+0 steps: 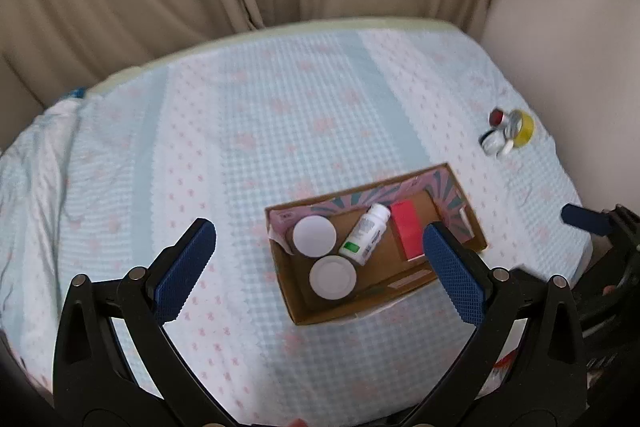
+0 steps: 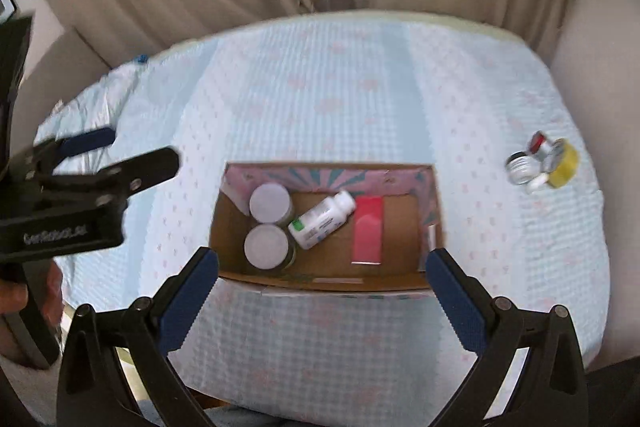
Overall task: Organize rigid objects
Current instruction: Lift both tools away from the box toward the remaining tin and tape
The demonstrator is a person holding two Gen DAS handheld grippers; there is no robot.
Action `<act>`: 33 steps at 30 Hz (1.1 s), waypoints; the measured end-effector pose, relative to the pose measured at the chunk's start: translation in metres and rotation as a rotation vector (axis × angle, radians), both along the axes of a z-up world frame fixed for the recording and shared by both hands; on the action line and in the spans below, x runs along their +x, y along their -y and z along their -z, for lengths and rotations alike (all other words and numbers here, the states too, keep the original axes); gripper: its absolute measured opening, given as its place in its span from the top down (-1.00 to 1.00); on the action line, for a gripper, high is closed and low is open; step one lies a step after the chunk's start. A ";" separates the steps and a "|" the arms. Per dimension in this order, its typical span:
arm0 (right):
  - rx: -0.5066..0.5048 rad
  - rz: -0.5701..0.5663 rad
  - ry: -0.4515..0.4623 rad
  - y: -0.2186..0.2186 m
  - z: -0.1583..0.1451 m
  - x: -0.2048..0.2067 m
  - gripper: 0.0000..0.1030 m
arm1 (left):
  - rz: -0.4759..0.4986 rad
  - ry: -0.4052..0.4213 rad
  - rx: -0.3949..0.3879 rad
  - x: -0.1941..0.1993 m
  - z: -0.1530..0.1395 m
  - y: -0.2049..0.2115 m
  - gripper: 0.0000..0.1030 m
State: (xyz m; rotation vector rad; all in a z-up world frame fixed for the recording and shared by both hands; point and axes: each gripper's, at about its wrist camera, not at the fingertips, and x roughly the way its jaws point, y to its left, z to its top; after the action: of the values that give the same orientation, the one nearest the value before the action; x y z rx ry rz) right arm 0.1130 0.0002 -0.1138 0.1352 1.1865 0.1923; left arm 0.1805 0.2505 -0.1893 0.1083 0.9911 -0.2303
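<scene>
Inside the box [image 2: 320, 277], the white bottle [image 2: 323, 219] lies cap up-right; both grippers gape empty.

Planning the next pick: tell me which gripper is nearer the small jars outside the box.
Right. The right gripper hovers at the box's near edge, jars off to its right; the left gripper sits farther left.

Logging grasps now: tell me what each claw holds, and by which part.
Nothing is held. The left claw and right claw both stand wide open and empty above the open brown cardboard box on the bed.
</scene>
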 end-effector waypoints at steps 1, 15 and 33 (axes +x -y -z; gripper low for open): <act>0.000 0.012 0.015 0.004 -0.007 -0.002 -1.00 | -0.001 0.015 0.000 -0.006 -0.008 0.000 -0.99; -0.164 0.225 0.083 0.098 -0.073 -0.044 -1.00 | 0.089 0.088 -0.040 -0.040 -0.042 0.061 -0.99; -0.127 0.317 0.059 0.321 -0.048 -0.001 -1.00 | 0.092 0.063 -0.007 -0.012 -0.019 0.270 -0.99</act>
State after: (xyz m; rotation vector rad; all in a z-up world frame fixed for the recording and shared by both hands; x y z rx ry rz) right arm 0.1115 -0.3208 -0.0653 0.2022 1.0989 -0.1568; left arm 0.1685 -0.0195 -0.1705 0.1541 0.9238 -0.3131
